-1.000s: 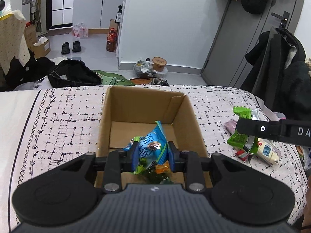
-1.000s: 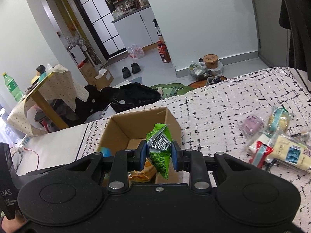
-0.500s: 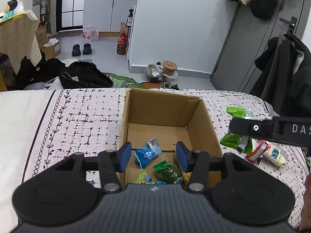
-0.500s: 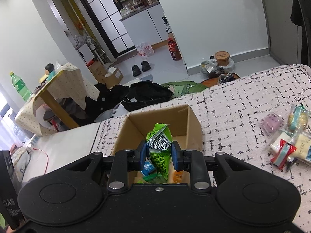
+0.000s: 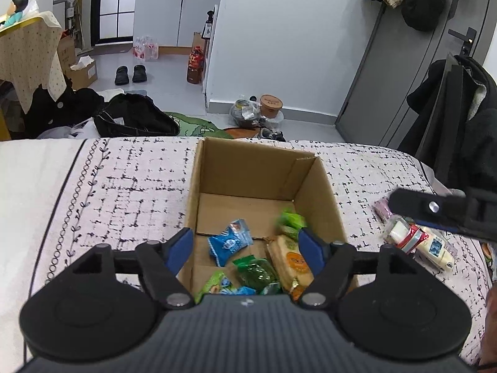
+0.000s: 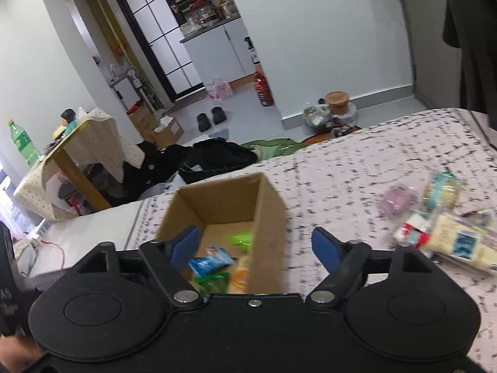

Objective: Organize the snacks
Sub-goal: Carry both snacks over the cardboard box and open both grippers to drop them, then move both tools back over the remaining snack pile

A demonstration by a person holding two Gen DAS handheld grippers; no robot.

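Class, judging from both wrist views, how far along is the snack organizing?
Done: several packets, including the blue packet, lie in the cardboard box. In hand: nothing; left gripper and right gripper are open. Left: the snack pile on the bedspread.

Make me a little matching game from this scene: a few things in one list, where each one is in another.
Things:
1. blue snack packet
2. pile of unsorted snacks
3. pair of black shoes
4. left hand-held gripper

Places:
A. on the floor near the doorway
B. inside the cardboard box
C. open above the box
D. on the patterned cover, right of the box

Pairs: 1-B, 2-D, 3-A, 4-C
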